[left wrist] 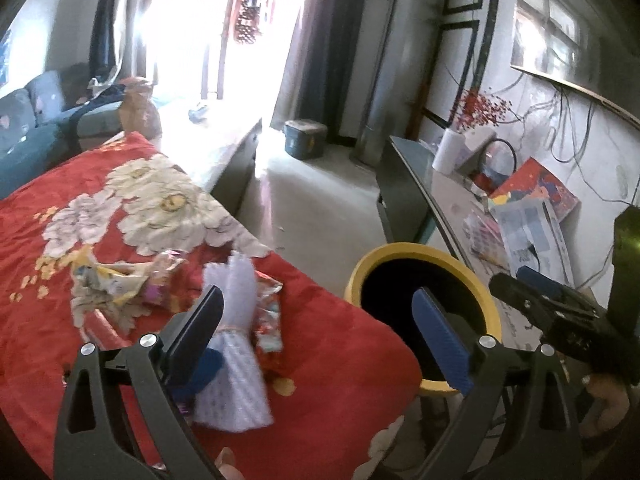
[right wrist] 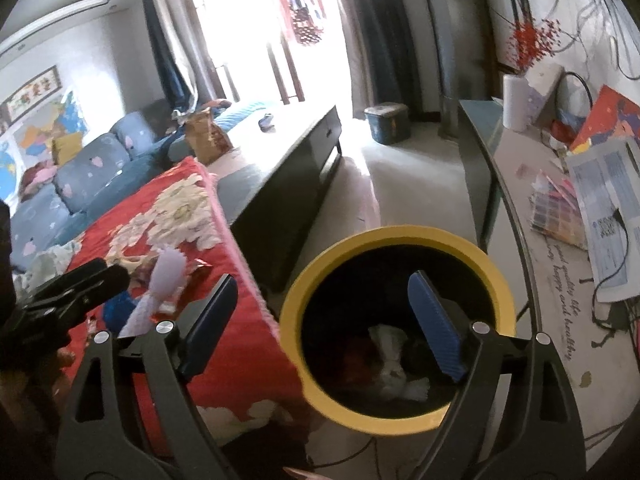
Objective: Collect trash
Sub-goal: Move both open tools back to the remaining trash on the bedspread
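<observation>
A bin with a yellow rim stands beside the bed's red flowered blanket. Crumpled white and red trash lies in it. My right gripper hangs open over the bin's mouth with nothing between its fingers. My left gripper is open wide above the blanket's corner. A blurred lilac-white bundle tied at the waist sits against the inner side of its left finger; whether it rests on the blanket I cannot tell. Crumpled yellow and red wrappers lie behind it.
A glass-topped desk with papers, cables and a white roll runs along the right wall. A dark low cabinet sits past the bed, a blue sofa at left. Bare floor leads to a small green bin by the bright door.
</observation>
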A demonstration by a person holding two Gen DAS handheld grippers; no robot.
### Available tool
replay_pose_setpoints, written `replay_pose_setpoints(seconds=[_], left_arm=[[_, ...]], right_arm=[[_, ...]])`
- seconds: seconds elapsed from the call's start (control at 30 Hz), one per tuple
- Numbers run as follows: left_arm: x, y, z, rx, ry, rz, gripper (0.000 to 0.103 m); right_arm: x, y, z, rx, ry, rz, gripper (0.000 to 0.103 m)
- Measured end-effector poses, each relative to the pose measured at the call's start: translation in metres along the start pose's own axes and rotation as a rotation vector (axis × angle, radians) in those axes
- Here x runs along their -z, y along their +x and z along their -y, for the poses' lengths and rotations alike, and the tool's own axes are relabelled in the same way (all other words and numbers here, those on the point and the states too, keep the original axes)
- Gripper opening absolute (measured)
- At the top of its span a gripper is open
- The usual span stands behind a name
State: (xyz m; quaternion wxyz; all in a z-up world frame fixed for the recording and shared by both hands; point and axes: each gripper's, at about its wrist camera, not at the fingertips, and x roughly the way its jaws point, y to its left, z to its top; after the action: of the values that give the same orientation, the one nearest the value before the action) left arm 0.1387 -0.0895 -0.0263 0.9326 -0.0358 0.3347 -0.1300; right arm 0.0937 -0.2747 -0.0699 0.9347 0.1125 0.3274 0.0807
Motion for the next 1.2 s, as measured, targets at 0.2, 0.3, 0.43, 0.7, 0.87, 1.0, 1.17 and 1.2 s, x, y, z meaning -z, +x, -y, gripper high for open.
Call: replay_pose_setpoints(seconds=[0.2, 0.3, 0.43, 0.7, 0.87, 1.0, 1.17, 1.2], left_arm=[[-0.002, -0.010, -0.020, -0.042, -0.027, 0.029, 0.093], [-0.002, -0.014, -0.032, -0.057, -0.048, 0.038, 0.093], [-0.002, -0.019, -0.049, -0.076, -0.078, 0.049, 0.093], [-0.001, -0.029, -0.085, -0.122, -0.140, 0.069, 0.093], [0.002, -0.034, -0.110, -0.160, -0.184, 0.079, 0.093], [0.004, -0.037, -0.130, -0.186, -0.222, 0.082, 0.093], [0.008, -0.038, -0.154, -0.213, -0.265, 0.079, 0.093], [0.008, -0.038, -0.159, -0.219, -0.274, 0.076, 0.093]], right_arm=[[0.003, -0.002, -0.027, -0.035, -0.048, -0.008, 0.079], [0.006, -0.002, -0.040, -0.054, -0.073, -0.016, 0.079], [0.011, -0.002, -0.056, -0.074, -0.103, -0.026, 0.079], [0.021, 0.001, -0.088, -0.112, -0.163, -0.055, 0.079], [0.028, 0.005, -0.107, -0.134, -0.188, -0.080, 0.079], [0.033, 0.010, -0.123, -0.156, -0.209, -0.100, 0.079], [0.039, 0.017, -0.141, -0.180, -0.229, -0.124, 0.079], [0.040, 0.019, -0.144, -0.184, -0.233, -0.131, 0.079]])
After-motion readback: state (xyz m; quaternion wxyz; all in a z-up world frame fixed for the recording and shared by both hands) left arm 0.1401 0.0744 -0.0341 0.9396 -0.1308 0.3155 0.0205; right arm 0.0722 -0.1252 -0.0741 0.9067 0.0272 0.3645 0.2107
